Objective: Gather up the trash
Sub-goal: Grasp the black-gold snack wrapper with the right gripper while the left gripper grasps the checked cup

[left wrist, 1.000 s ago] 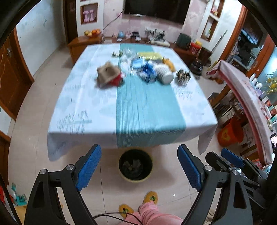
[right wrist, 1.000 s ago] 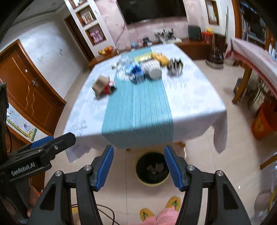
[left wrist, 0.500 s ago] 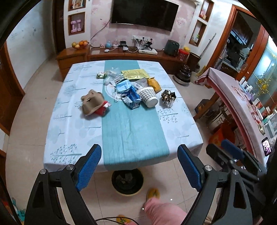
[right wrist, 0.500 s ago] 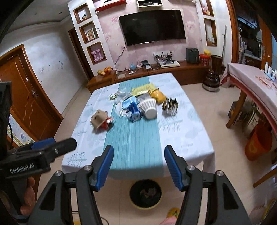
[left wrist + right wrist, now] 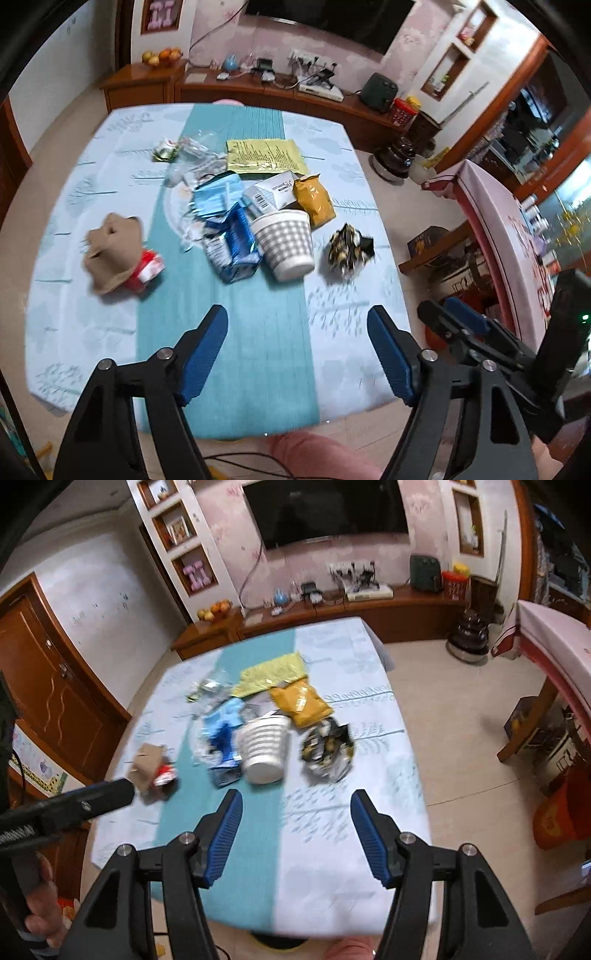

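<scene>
**A:** Living room setup, big table with a pale cloth and teal runner, TV wall behind. Where's it at with the trash?

**B:** Barely started imo. Left gripper hangs over the near end of the runner, nothing between its jaws; they've just been closing a bit but there's a clear gap. Right gripper is spread about the same, also empty, over the near edge.

**A:** And the junk?

**B:** All on the table, past both grippers. Nearest is the checked paper cup lying on its side, touching a blue carton. Crumpled black-gold wrapper just beside it, brown cardboard bit off to the left. Farther back: mustard pouch, yellow packet, clear plastic.

**A:** Bin?

**B:** Only a yellow rim sliver shows under the near table edge. Basically everything's left to pick up.
</scene>
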